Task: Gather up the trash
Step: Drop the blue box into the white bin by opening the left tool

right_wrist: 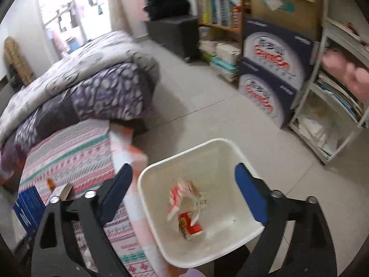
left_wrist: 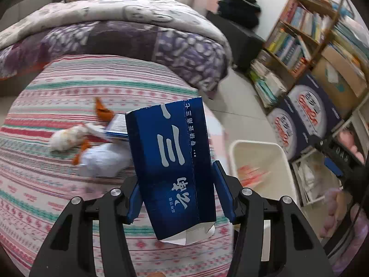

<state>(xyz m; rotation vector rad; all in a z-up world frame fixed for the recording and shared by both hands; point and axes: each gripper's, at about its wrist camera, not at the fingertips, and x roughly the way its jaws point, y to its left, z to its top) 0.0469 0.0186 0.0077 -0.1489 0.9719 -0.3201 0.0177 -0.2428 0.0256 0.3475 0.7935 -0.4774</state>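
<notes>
My left gripper [left_wrist: 176, 192] is shut on a dark blue carton [left_wrist: 170, 161] with white Chinese characters, held upright above the striped bedspread [left_wrist: 46, 184]. Behind it on the bed lie crumpled white tissues [left_wrist: 66, 137], orange peel [left_wrist: 102, 110] and a white wrapper [left_wrist: 103, 159]. A white waste bin [left_wrist: 260, 161] stands on the floor to the right of the bed. My right gripper [right_wrist: 186, 189] is open and empty above the bin [right_wrist: 161, 242], which holds a red-and-white wrapper [right_wrist: 182, 191] and a small red box [right_wrist: 190, 226]. The blue carton [right_wrist: 28, 205] shows at the lower left there.
A folded purple quilt [left_wrist: 115, 37] lies at the bed's far end. Stacked blue-and-white boxes [right_wrist: 269, 80], a wooden bookshelf [left_wrist: 299, 34] and a white shelf unit [right_wrist: 334, 115] line the right wall. A black cabinet [right_wrist: 175, 34] stands farther back. Tiled floor [right_wrist: 196, 115] lies between.
</notes>
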